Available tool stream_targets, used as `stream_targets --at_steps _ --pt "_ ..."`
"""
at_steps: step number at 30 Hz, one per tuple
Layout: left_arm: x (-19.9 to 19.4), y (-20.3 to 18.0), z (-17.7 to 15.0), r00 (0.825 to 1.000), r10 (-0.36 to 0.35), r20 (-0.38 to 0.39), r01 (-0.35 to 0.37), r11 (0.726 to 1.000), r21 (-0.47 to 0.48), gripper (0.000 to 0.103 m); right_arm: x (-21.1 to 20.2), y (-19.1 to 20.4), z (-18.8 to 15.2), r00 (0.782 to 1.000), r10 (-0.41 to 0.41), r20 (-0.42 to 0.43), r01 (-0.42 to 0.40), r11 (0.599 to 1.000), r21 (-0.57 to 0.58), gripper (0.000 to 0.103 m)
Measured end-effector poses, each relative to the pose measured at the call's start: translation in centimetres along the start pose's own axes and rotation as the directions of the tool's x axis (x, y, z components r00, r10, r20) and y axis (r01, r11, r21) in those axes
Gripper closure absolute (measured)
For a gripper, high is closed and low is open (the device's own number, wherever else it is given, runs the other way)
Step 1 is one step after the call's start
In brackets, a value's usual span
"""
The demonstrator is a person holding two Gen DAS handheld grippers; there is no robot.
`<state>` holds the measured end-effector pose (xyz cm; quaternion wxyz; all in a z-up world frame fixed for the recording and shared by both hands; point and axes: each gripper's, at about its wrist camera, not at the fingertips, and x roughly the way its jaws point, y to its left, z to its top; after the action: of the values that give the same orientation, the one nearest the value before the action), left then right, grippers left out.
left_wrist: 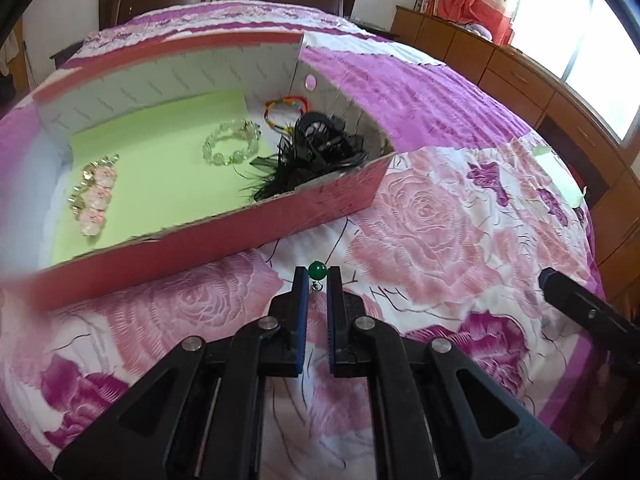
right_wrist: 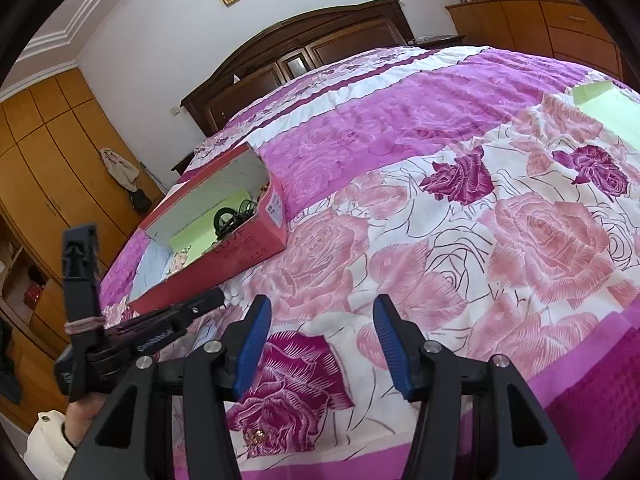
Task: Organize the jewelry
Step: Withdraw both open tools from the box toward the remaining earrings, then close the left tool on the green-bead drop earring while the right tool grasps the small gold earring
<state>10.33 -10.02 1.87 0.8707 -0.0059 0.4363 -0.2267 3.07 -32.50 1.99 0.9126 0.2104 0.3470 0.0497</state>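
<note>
My left hand-held gripper (left_wrist: pixel 318 274) sits low at centre frame in the left wrist view, its blue-padded fingers (left_wrist: pixel 303 292) clamped on a green bead (left_wrist: pixel 318 271) at their tips. A small metal loop hangs under the bead between the pads; what else is attached I cannot tell.

The gripper hovers over the floral bedspread (left_wrist: pixel 420 216), just short of the near wall of the red box (left_wrist: pixel 224 232), which lies across the upper left of the frame. The box has white inner walls and a green liner (left_wrist: pixel 160 160).

Contents, left to right: a pink flower piece (left_wrist: pixel 96 196) at the left end, a clear bead bracelet (left_wrist: pixel 231 142) near the middle, a multicoloured cord bracelet (left_wrist: pixel 286 110) against the right wall, and a black feathered hair piece (left_wrist: pixel 316 156) in the right corner.

My right hand-held gripper (right_wrist: pixel 322 344) holds its jaws wide apart with nothing between them, low in the right wrist view, above a dark magenta rose on the bedspread. The box appears at middle left there. A green sheet (right_wrist: pixel 604 112) lies on the bed at upper right.
</note>
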Motion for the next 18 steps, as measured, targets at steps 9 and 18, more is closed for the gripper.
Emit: stream_targets --at_steps 9,18 --pt "-4.4 1.1 -1.1 0.999 0.013 0.049 -0.012 1.000 -0.013 0.103 -0.6 3.2 -1.1 0.999 0.013 -0.048 -0.016 0.997 -0.070 0.047" --pt "-6.3 3.3 -3.3 0.997 0.070 0.038 -0.068 0.996 -0.057 0.103 -0.3 6.4 -3.1 0.991 0.012 -0.137 -0.034 0.987 -0.160 0.047"
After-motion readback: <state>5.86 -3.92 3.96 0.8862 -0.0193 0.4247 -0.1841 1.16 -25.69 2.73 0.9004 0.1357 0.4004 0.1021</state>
